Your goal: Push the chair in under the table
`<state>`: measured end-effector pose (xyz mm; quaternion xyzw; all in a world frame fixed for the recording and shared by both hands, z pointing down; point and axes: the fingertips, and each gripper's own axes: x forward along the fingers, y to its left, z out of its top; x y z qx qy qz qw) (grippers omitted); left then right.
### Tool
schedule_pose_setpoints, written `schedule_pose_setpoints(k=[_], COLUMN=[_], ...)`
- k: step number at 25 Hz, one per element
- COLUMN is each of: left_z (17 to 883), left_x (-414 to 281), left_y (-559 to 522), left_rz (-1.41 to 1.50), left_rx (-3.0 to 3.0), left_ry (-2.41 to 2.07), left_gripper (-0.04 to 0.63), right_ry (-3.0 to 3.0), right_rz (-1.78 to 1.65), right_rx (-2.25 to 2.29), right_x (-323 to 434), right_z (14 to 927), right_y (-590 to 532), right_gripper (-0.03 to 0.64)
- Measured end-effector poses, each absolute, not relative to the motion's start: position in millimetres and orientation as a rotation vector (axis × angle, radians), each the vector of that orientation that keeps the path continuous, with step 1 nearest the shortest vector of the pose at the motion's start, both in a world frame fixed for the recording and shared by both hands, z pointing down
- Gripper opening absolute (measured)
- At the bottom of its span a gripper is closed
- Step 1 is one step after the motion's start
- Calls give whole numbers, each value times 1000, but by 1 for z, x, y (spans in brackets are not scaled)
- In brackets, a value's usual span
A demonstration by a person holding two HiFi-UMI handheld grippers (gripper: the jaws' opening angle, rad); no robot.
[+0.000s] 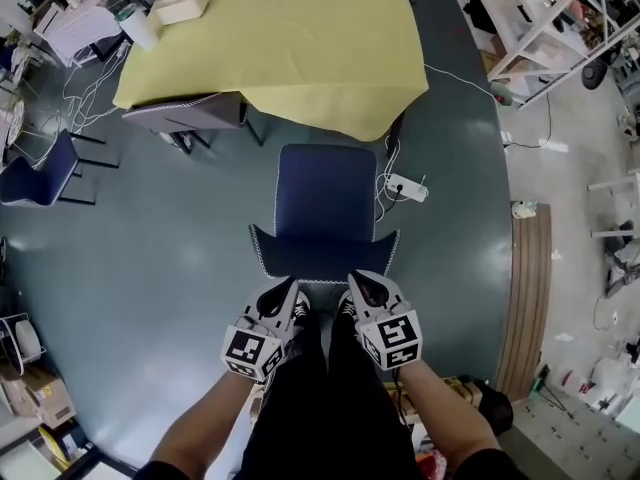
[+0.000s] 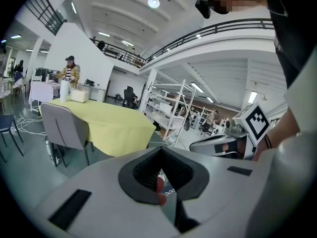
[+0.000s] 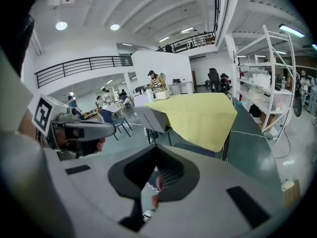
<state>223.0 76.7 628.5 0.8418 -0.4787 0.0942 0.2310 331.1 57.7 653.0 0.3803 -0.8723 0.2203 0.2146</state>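
A navy blue chair [image 1: 326, 203] stands on the floor in the head view, pulled out from the table with the yellow cloth [image 1: 290, 43]. Its backrest [image 1: 322, 253] faces me. My left gripper [image 1: 286, 293] and right gripper [image 1: 360, 288] hang side by side just behind the top of the backrest, apart from it. Both are shut with nothing between the jaws. In the left gripper view the left gripper [image 2: 160, 152] points at the yellow table [image 2: 111, 123]. In the right gripper view the right gripper [image 3: 156, 153] points at the table [image 3: 203, 114] too.
A grey chair [image 1: 188, 115] is tucked at the table's near left corner. Another blue chair [image 1: 40, 173] stands far left. A white power strip [image 1: 406, 187] with cables lies right of the navy chair. A box [image 1: 181, 2] sits on the table. Shelving [image 1: 545, 23] stands at the right.
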Motion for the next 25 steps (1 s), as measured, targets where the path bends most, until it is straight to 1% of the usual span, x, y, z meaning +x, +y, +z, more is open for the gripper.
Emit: schedule_pose_setpoints(k=[10, 18, 20, 25], left_z=[683, 716, 721, 733], left_x=[228, 237, 240, 246], left_y=[79, 85, 87, 94], left_rz=[373, 510, 543, 656], left_rx=[2290, 2308, 2320, 2344], left_ry=[-1253, -1166, -1135, -1079], left_gripper=[9, 11, 47, 136], right_ry=[-2332, -2285, -2283, -2244], right_rz=[646, 653, 636, 569], right_rx=[998, 894, 853, 759], right_x=[330, 324, 321, 319], right_z=[712, 742, 745, 752], right_y=[65, 76, 79, 86], right_gripper=[14, 21, 82, 156])
